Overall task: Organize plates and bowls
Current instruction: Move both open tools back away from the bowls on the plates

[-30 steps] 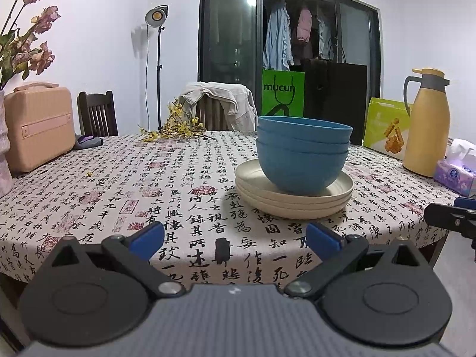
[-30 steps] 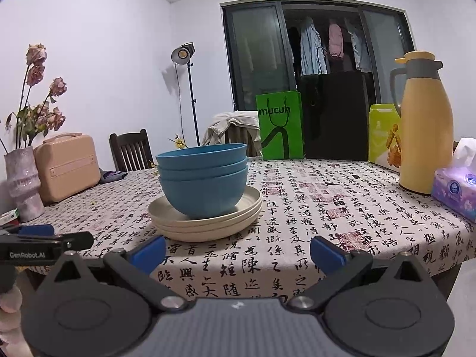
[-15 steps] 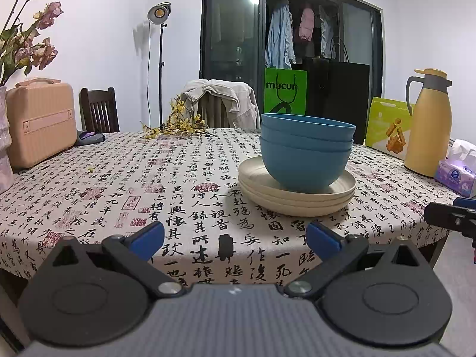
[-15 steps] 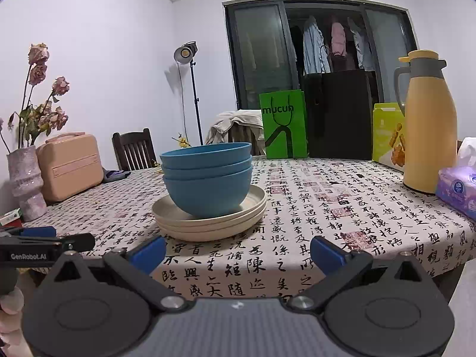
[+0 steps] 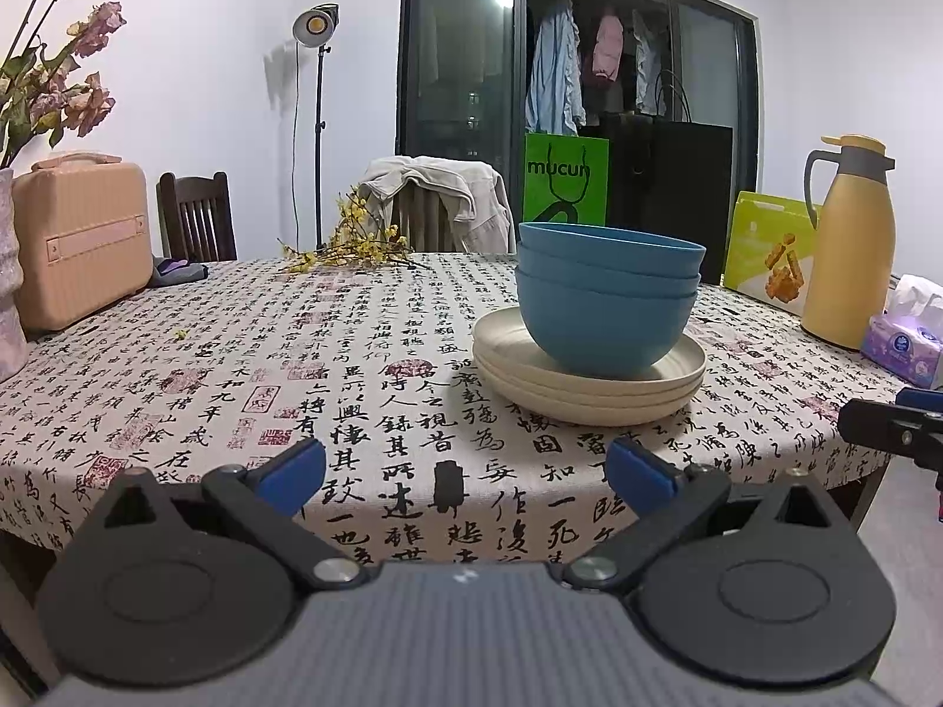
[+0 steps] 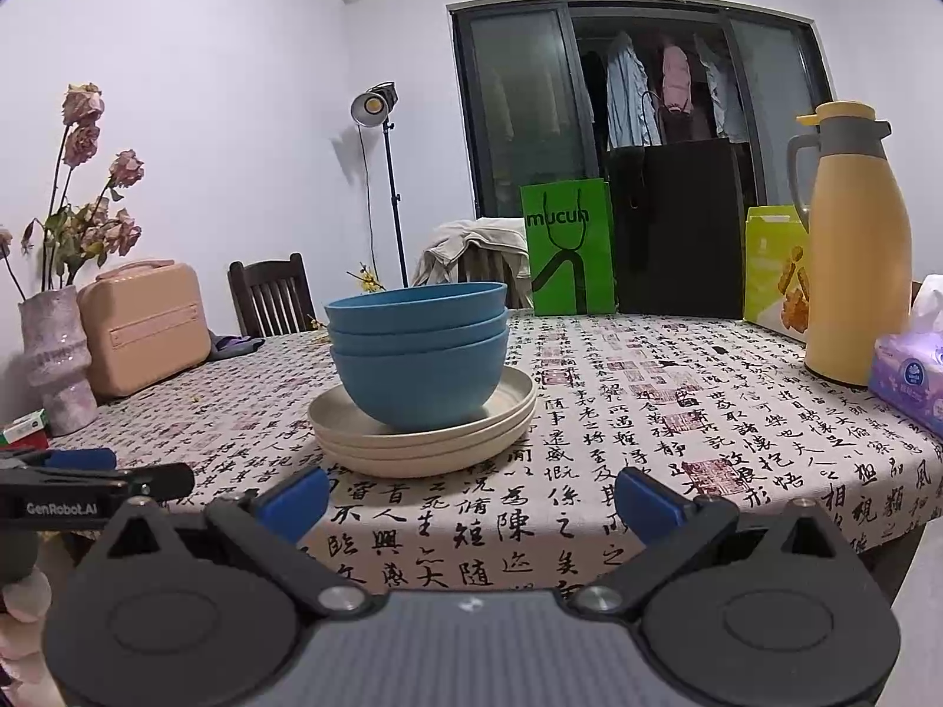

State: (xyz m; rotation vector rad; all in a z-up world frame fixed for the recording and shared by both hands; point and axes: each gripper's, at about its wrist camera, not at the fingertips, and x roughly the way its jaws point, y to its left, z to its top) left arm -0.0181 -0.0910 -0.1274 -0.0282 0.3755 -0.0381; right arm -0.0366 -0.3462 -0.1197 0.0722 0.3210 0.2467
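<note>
Three blue bowls (image 5: 607, 306) on plates (image 5: 589, 389); "mucun" bag (image 5: 564, 179); both jaws released, empty.

You hold your left black two-finger gripper with blue pads (image 5: 465, 474) and your right black two-finger gripper with blue pads (image 6: 471, 495) low and level, side by side, both with their fingers spread wide apart and nothing between them.
</note>
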